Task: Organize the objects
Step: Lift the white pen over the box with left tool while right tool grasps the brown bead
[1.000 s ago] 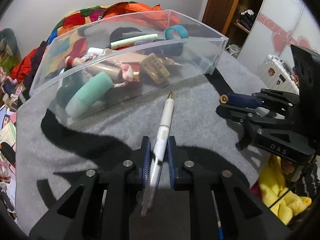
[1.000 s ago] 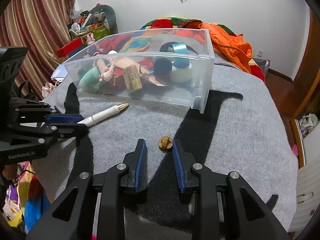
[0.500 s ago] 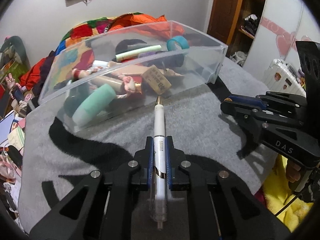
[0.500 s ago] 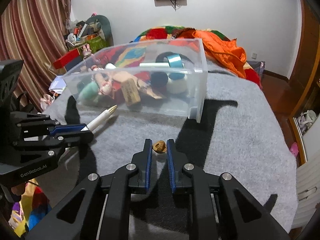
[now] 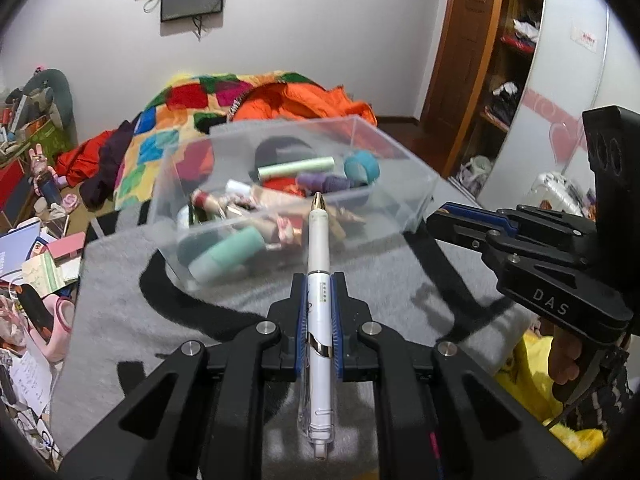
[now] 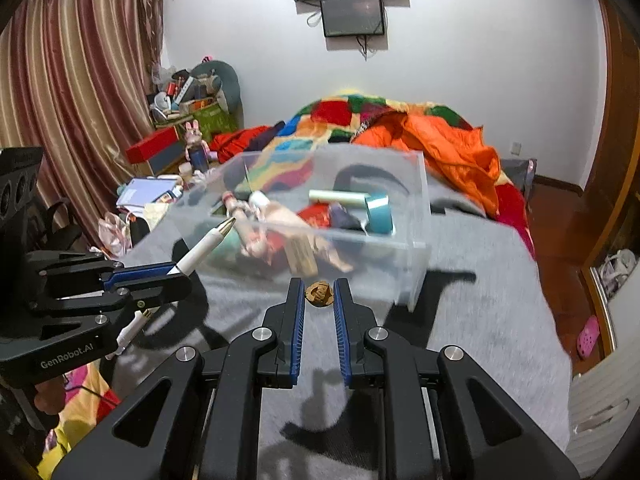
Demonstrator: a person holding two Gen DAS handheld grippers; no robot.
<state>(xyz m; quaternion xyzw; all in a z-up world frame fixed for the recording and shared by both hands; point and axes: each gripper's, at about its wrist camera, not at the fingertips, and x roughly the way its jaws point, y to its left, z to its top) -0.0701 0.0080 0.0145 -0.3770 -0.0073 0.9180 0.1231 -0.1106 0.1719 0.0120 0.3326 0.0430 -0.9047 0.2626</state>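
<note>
Clamping a white pen [image 5: 319, 312] along its barrel, the left gripper [image 5: 319, 280] holds it above the grey bed [image 5: 120, 288], tip toward the clear bin [image 5: 400, 184]. The right gripper [image 6: 319, 286] is closed on a small brown nut [image 6: 319, 294] at its fingertips, in front of the bin, clear of the bed.

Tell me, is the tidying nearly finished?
Nearly, it seems. The clear bin already holds lots of things. The left tongs grip the white pen, and the right tongs pinch a small brown nut. Both are above the grey blanket, not yet in the bin.
</note>
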